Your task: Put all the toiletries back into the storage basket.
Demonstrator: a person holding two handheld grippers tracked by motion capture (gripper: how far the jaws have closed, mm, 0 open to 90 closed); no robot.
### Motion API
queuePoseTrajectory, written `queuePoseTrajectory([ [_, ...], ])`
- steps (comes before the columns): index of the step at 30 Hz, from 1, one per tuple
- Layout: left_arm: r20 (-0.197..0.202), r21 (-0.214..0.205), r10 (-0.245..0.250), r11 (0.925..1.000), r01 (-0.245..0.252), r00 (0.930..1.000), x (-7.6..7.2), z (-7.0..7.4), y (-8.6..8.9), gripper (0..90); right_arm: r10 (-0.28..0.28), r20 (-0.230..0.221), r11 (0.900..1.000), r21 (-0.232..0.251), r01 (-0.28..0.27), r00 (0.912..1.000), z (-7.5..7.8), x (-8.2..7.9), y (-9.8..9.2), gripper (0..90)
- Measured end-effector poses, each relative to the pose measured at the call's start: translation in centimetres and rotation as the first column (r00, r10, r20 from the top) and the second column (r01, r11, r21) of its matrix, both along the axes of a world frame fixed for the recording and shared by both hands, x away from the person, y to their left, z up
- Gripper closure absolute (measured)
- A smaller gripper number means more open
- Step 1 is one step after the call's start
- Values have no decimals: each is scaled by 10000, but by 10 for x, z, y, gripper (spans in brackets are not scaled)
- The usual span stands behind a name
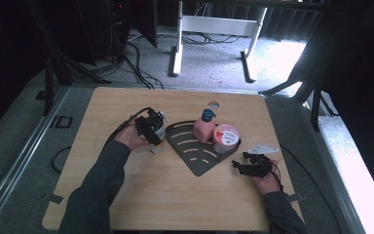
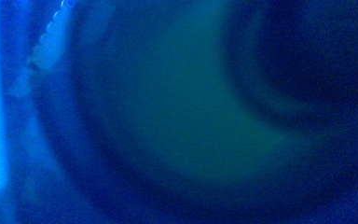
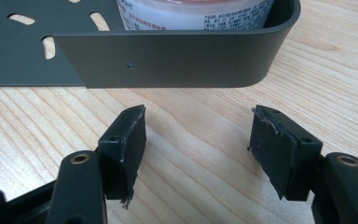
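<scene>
Item: small pale bottle (image 1: pixel 158 139), upright, long axis vertical, cap end up, standing on the worktop (image 1: pixel 141 195) just left of the dark tray (image 1: pixel 197 156). Left claw (image 1: pixel 152 127) clamped on the bottle. Right claw (image 3: pixel 198 140) jaws apart, nothing between, resting near the tray's curved wall, behind which sits a pink tub (image 3: pixel 193 11).

The left gripper view is a blue-green blur in which nothing can be made out. In the high view the left gripper (image 1: pixel 150 127) covers most of a pale bottle (image 1: pixel 158 145), so its label cannot be read. In the right gripper view the dark tray's wall (image 3: pixel 168 58) hides the lower part of the white tub (image 3: pixel 191 14), whose top the picture's edge cuts off.
</scene>
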State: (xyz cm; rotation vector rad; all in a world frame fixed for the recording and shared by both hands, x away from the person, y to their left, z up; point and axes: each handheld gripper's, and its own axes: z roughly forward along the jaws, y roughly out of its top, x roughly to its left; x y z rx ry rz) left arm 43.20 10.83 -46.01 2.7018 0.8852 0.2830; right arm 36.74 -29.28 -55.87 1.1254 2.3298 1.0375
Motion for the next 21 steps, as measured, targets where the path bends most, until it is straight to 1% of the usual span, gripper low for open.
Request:
queuePoseTrajectory([
  [8,-13,13,-19,10000,19,10000,0,-1,0,472,8,4,10000,-13,-8,10000,0,0,0,357],
  [10,-10,48,-21,10000,21,10000,0,-1,0,466,7,3,10000,-12,-7,10000,0,0,0,357],
  [12,74,141,-40,9999,39,10000,0,-1,-1,448,8,2,10000,-10,-8,10000,0,0,0,357],
  [17,79,229,-78,9997,76,9999,0,-1,-1,440,9,4,10000,-13,-9,10000,0,0,0,357],
  [21,86,124,-61,9999,60,9999,1,1,0,435,0,0,10000,-1,0,10000,0,0,0,357],
])
